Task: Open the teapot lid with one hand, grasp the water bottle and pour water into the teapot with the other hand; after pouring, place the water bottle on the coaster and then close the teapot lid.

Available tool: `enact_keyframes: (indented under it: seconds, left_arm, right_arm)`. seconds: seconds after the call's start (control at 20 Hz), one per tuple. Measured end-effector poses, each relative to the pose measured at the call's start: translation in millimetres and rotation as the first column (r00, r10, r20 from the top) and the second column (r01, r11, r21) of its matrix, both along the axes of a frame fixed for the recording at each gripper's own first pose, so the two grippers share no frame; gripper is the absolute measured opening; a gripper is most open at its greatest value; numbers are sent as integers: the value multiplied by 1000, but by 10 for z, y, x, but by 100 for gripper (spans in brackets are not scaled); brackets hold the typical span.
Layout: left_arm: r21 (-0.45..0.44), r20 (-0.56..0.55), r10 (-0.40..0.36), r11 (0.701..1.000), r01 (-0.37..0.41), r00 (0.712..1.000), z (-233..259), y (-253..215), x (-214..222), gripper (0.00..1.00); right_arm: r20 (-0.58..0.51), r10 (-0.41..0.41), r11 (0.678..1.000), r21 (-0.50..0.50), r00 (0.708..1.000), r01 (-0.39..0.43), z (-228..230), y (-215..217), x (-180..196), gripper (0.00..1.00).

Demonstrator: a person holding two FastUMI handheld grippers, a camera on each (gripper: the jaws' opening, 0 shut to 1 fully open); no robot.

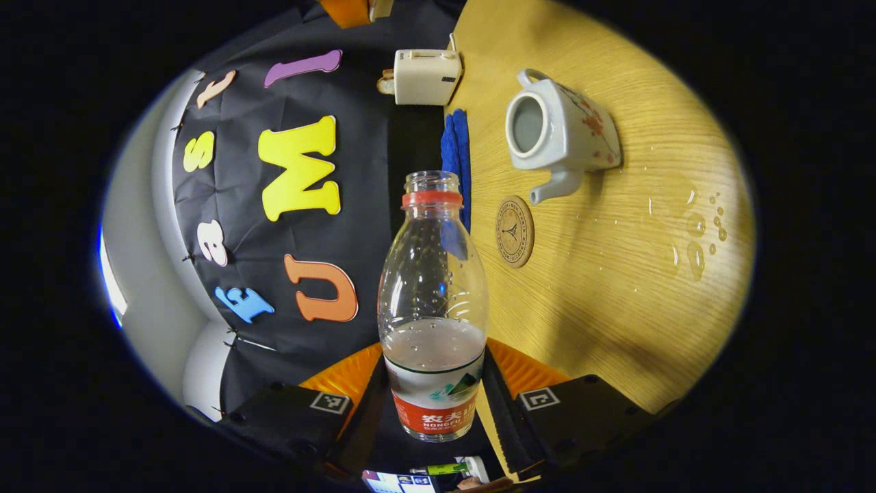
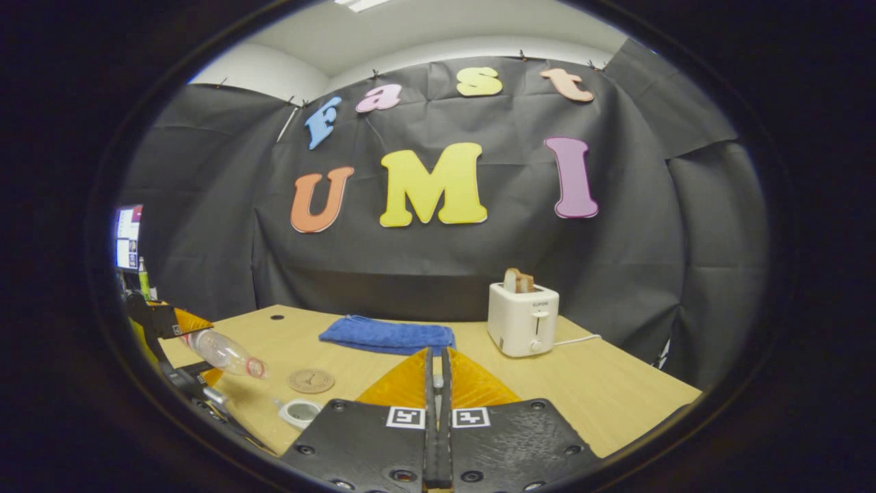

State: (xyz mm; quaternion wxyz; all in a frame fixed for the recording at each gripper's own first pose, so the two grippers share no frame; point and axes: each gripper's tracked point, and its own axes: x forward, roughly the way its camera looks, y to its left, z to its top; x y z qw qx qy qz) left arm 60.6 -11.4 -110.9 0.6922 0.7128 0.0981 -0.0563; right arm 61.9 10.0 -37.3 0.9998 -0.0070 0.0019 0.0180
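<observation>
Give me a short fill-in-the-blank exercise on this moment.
1. The left tongs are shut on the ____.
2. The teapot has no ____ on its opening.
3. The round coaster lies beside the teapot's ____.
4. A slice of bread sticks out of the ____.

Missing words: water bottle; lid; spout; toaster

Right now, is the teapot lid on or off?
Off: the teapot mouth gapes open in the left gripper view, no lid on it, water bottle in the left claw.

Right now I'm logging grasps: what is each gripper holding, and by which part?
The left gripper clamps the clear plastic water bottle at its labelled lower body. The right gripper looks shut; whether it holds anything cannot be told.
</observation>
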Motion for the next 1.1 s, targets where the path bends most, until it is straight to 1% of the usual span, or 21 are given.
enact_keyframes:
  seconds: [0.25,0.55,0.95,1.05,1.1]
  left_arm:
    - [84,14,-51,995,50,999,10,-184,-62,75]
    - [165,17,-61,985,57,998,12,-238,-93,75]
    - [235,14,-61,970,56,998,50,-239,-74,75]
    - [261,18,-69,963,62,997,54,-243,-68,75]
    - [300,21,-80,951,70,997,47,-255,-85,75]
  right_arm:
    - [3,-3,1000,8,1000,3,23,-42,-7,0]
    - [-3,-13,1000,20,1000,13,14,-120,25,0]
    - [5,-16,1000,18,1000,16,52,-161,24,0]
    - [3,-16,1000,18,1000,16,38,-163,26,0]
    - [2,-15,1000,18,1000,15,34,-162,19,0]
